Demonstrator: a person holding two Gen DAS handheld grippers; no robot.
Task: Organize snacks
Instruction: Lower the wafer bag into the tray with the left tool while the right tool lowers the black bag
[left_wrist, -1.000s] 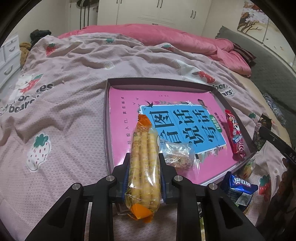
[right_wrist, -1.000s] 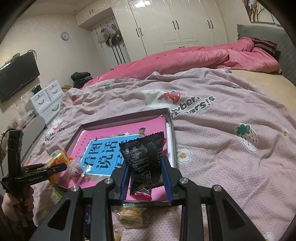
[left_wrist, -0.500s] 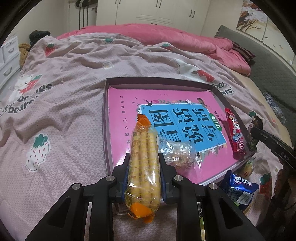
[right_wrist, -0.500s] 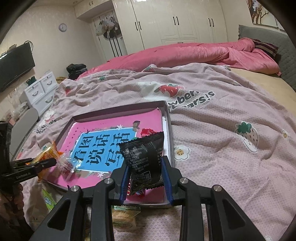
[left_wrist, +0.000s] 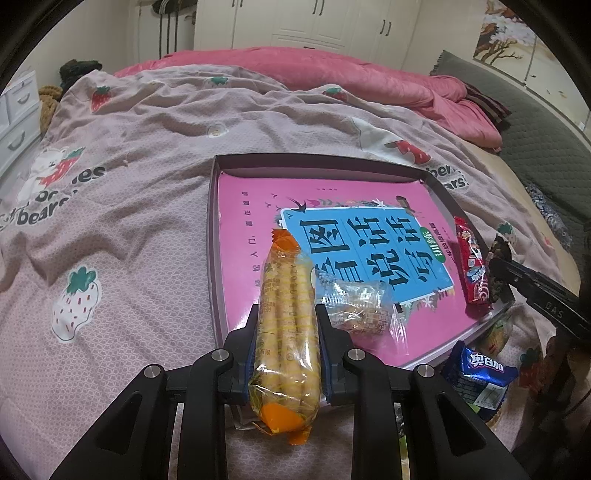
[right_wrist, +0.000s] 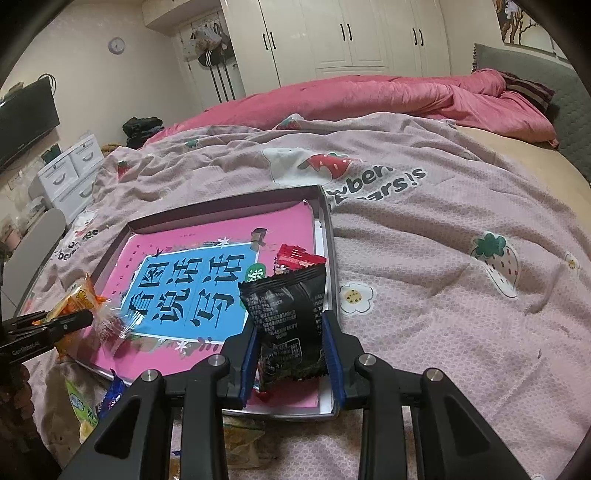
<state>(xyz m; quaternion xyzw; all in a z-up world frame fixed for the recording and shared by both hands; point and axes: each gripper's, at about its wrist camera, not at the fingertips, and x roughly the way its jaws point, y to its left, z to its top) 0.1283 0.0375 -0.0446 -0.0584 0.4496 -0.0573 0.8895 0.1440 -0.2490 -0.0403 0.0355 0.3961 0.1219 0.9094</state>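
Note:
A shallow tray (left_wrist: 212, 236) (right_wrist: 330, 254) lined with a pink and blue printed sheet lies on the bed. My left gripper (left_wrist: 286, 332) is shut on a clear orange packet of biscuit sticks (left_wrist: 286, 314), held over the tray's near left corner. A small clear-wrapped snack (left_wrist: 360, 308) lies in the tray beside it. My right gripper (right_wrist: 290, 347) is shut on a black snack packet (right_wrist: 288, 321) above the tray's right edge, right over a red packet (left_wrist: 471, 266) (right_wrist: 295, 258) that lies there. From the left wrist view the right gripper (left_wrist: 496, 271) shows at the far right with the black packet (left_wrist: 498, 273).
A blue cookie packet (left_wrist: 476, 373) and other wrapped snacks (right_wrist: 79, 410) lie on the strawberry-print blanket (right_wrist: 461, 295) just outside the tray's near edge. A pink quilt (left_wrist: 332, 70) is piled at the back. White drawers (right_wrist: 70, 173) stand beside the bed.
My right gripper has come down and in with the black packet, close over the red packet at the tray's edge. The left gripper and its biscuit sticks have stayed put.

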